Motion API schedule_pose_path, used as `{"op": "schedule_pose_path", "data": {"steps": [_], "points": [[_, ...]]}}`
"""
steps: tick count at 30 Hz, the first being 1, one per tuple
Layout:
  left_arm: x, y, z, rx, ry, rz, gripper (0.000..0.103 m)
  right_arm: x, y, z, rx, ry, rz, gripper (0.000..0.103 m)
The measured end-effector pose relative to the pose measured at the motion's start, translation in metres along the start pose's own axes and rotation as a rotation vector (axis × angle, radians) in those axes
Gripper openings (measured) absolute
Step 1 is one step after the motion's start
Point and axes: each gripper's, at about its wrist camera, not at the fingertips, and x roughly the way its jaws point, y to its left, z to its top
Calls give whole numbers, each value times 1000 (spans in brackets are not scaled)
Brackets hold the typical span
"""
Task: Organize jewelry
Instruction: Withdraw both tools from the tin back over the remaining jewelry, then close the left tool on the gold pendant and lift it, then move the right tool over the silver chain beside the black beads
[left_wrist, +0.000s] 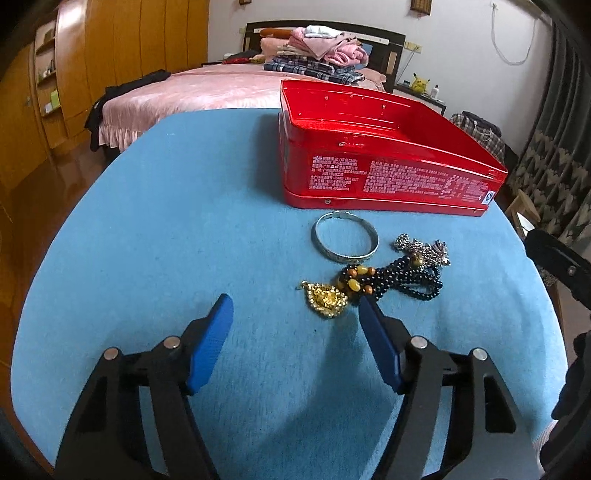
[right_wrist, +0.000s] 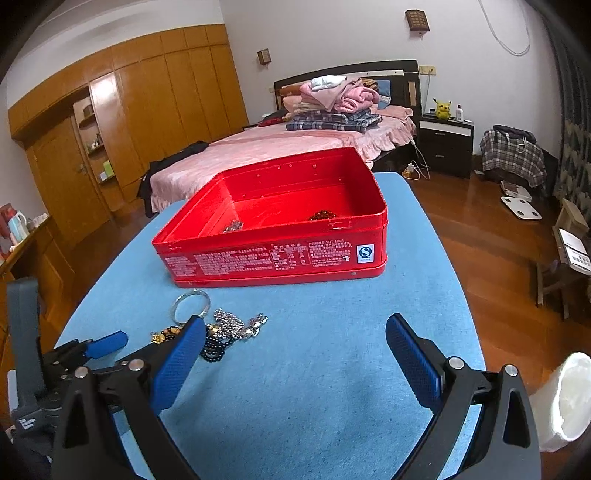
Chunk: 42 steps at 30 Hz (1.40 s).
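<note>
L gripper (left_wrist: 295, 306) jaws apart, empty, near gold pendant (left_wrist: 327, 301); R gripper (right_wrist: 295, 334) also wide, empty; silver bangle (left_wrist: 346, 238) beside red tin (left_wrist: 388, 177), mid-table (left_wrist: 166, 221).

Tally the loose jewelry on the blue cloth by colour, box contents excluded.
Silver: 2, bangle and chain cluster
Black: 1, beaded strand
Gold: 1, pendant
Total: 4, all outside the red box

White walls (right_wrist: 332, 33) behind a dark headboard (right_wrist: 369, 70). Pink-covered bed (right_wrist: 258, 147) piled with folded clothes (right_wrist: 332, 107). Wooden wardrobe (right_wrist: 155, 103) along the left wall, glossy wooden floor (right_wrist: 480, 229) at right. Dark nightstand (right_wrist: 447, 144) topped by a yellow plush toy (right_wrist: 442, 108). Patterned curtain (left_wrist: 554, 147) at far right.
</note>
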Motion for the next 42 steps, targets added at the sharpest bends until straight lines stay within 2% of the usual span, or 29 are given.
{"op": "schedule_pose_path", "data": {"steps": [5,8,11,14,15,20,27,32,38,42], "points": [[4,-2,2,1,-2,4,67,3,-1,0,5,3,0,96],[5,-5,3,12,-6,13,62,3,-2,0,4,4,1,96],[6,-6,3,14,-12,19,52,6,0,1,5,8,7,96],[5,-2,2,5,-22,10,28,10,4,1,-8,20,19,96],[5,1,2,-7,-23,-5,24,12,5,1,-14,23,23,96],[4,8,3,-11,-25,-41,24,25,11,-3,-46,77,47,96],[2,22,7,-30,-40,-21,24,33,22,-6,-84,115,54,95],[1,28,9,-33,-49,-17,24,44,23,-2,-70,152,53,83],[2,31,11,-36,-53,-24,24,40,33,-2,-85,144,105,71],[2,32,11,-39,-56,-22,24,43,44,-7,-102,182,122,62]]}}
